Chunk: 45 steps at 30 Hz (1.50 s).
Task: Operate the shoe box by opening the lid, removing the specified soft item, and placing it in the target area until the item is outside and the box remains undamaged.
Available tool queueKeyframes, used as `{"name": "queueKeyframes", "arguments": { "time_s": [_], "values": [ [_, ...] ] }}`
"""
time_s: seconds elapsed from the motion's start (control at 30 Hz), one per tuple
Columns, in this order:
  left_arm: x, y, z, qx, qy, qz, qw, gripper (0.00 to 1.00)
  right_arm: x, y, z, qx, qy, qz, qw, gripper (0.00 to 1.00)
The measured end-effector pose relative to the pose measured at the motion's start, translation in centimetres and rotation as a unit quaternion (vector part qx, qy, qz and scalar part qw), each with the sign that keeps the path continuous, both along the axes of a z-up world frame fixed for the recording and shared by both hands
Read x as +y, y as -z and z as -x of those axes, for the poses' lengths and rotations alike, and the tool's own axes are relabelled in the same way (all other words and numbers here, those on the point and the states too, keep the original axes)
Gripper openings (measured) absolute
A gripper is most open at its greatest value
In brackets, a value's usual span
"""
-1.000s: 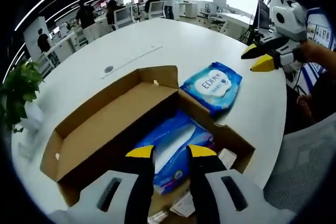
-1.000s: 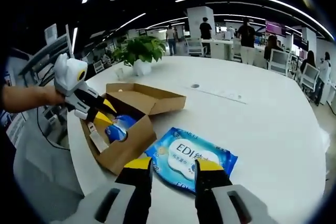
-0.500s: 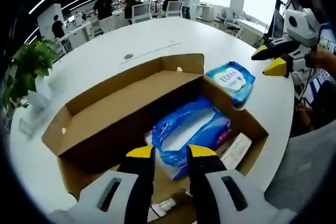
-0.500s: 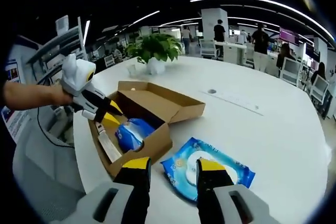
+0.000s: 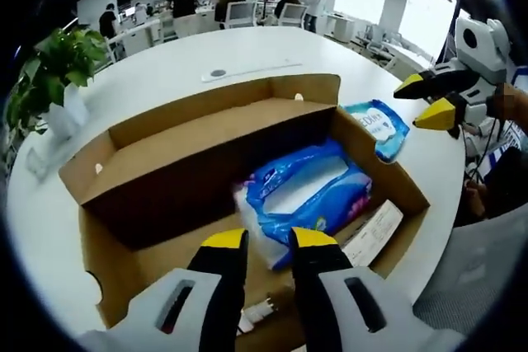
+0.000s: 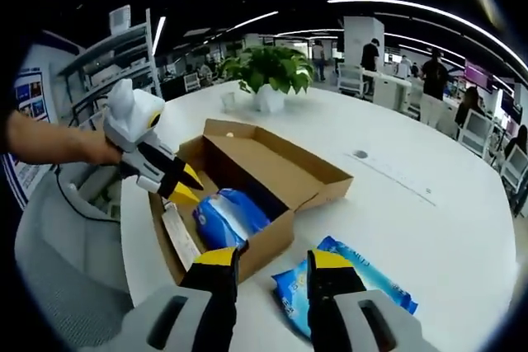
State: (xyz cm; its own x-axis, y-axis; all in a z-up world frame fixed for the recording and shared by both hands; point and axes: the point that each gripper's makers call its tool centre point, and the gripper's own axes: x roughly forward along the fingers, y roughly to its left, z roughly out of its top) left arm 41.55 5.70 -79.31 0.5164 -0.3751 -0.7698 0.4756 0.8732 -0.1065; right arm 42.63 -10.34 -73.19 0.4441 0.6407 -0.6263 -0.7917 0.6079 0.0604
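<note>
The brown shoe box [image 5: 206, 133] [image 6: 272, 162] lies open on the white table [image 5: 165, 80], its lid folded back flat. Inside lies a soft blue tissue pack [image 5: 301, 195] [image 6: 227, 216]. My left gripper [image 5: 268, 241] [image 6: 188, 187] hangs over the box's near end, just short of the pack, open with nothing between its jaws. A blue wet-wipes pack [image 5: 379, 125] [image 6: 355, 282] lies on the table beside the box. My right gripper [image 6: 272, 260] [image 5: 425, 98] hovers open above that pack's near edge, apart from it.
A white card [image 5: 373, 232] [image 6: 179, 235] lies along the box's inner wall beside the tissue pack. A potted plant [image 5: 58, 63] [image 6: 268, 72] stands on the table beyond the box. A grey chair [image 6: 66, 269] sits by the table edge. People and desks fill the background.
My left gripper has moved in closer over the open box, so the tissue pack looks larger. My right gripper has drawn back from the wet-wipes pack, which stays on the table.
</note>
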Motion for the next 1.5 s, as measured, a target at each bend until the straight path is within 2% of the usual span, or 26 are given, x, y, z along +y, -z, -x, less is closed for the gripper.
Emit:
{"name": "queueKeyframes", "arguments": {
  "time_s": [0.37,0.63,0.77,1.23,1.5],
  "values": [
    [-0.3,0.8,0.3,0.021,-0.010,0.021,0.9995,0.13,3.2,0.4,-0.8,-0.013,-0.043,0.022,0.9987,0.27],
    [-0.6,1.1,0.4,0.031,-0.012,0.032,0.9989,0.10,5.0,1.6,-1.1,-0.014,-0.071,0.039,0.9966,0.26],
    [-0.8,1.1,0.5,0.035,-0.010,0.036,0.9987,0.00,5.8,2.4,-1.3,-0.014,-0.082,0.048,0.9953,0.25],
    [0.0,0.9,0.8,0.044,-0.022,0.042,0.9979,0.00,7.8,4.4,-2.4,-0.018,-0.107,0.073,0.9914,0.20],
    [0.6,0.6,1.3,0.045,-0.032,0.045,0.9974,0.00,8.9,5.3,-2.3,-0.015,-0.123,0.082,0.9889,0.17]
  ]
}}
